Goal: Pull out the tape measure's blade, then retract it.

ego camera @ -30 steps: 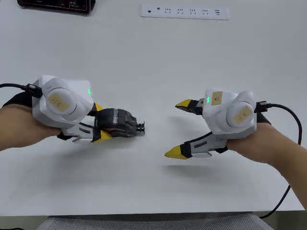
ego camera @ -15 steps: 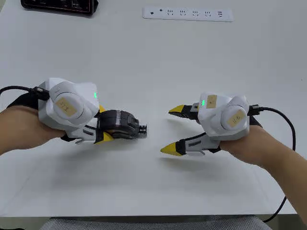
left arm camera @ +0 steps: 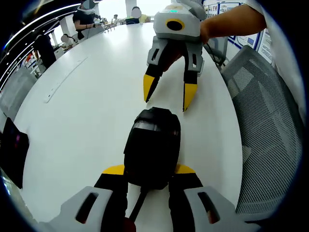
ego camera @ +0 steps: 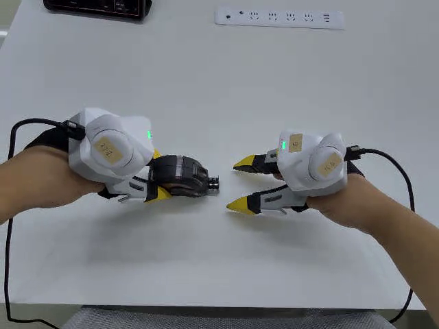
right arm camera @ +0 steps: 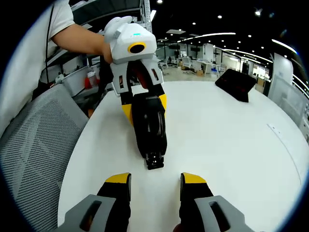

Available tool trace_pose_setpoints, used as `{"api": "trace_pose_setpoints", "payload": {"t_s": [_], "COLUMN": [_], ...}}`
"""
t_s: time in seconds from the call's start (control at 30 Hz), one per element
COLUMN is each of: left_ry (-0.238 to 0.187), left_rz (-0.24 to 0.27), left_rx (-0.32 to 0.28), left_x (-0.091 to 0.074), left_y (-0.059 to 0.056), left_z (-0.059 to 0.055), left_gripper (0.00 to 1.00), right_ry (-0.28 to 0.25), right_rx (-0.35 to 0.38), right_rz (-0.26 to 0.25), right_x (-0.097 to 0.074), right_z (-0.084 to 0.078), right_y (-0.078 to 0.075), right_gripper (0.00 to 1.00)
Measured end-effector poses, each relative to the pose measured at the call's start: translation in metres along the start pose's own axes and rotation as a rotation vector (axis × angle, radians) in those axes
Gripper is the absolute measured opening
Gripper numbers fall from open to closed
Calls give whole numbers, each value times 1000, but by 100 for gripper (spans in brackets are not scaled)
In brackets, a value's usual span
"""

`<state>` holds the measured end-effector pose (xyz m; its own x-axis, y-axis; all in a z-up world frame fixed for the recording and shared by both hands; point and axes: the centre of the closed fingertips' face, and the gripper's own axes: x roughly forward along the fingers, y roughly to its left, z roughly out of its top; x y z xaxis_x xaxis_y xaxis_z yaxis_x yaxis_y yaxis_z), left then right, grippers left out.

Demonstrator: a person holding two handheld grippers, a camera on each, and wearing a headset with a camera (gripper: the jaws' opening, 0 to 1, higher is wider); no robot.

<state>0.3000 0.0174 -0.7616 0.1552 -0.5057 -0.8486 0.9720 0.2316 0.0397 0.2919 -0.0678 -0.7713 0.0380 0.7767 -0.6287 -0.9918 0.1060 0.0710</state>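
Open-plan office or lab: long white table [ego camera: 206, 82], power strip [ego camera: 279, 17], mesh chair [right arm camera: 34, 145], ceiling lights [right arm camera: 219, 17], desks [right arm camera: 193, 65] behind.

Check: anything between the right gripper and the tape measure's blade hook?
Nothing visible. Bare table lies between the open right gripper and the blade hook, which faces it from the tape measure clamped in the left gripper.

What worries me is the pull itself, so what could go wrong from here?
The blade's hook is small and lies just ahead of the open right gripper. Closing slightly off line could miss it or pinch it weakly, so it may slip mid-pull. The left gripper clamps only the rear of the tape measure, so a hard pull might twist it or drag it out of the jaws.
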Motion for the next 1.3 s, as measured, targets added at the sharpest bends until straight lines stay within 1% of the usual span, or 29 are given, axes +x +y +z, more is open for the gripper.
{"api": "trace_pose_setpoints", "payload": {"t_s": [0.33,0.5,0.8,0.9,0.97,1.3], "left_ry": [1,2,1,1,0,-1], "left_rz": [-3,-7,-8,-8,-8,-7], "left_rx": [-4,-6,-10,-11,-11,-9], "left_x": [1,1,1,1,0,0], "left_y": [0,0,0,0,0,0], "left_z": [0,-1,-1,0,0,0], "left_gripper": [28,28,28,28,28,28], "right_ry": [-23,-22,-32,-28,-26,-24], "right_rx": [-34,-47,-59,-58,-65,-81], "right_rz": [30,35,59,61,64,52], "right_x": [11,16,22,24,25,28], "right_z": [10,12,17,17,17,15], "right_y": [3,1,4,4,4,4], "right_gripper": [26,24,15,15,14,13]}}
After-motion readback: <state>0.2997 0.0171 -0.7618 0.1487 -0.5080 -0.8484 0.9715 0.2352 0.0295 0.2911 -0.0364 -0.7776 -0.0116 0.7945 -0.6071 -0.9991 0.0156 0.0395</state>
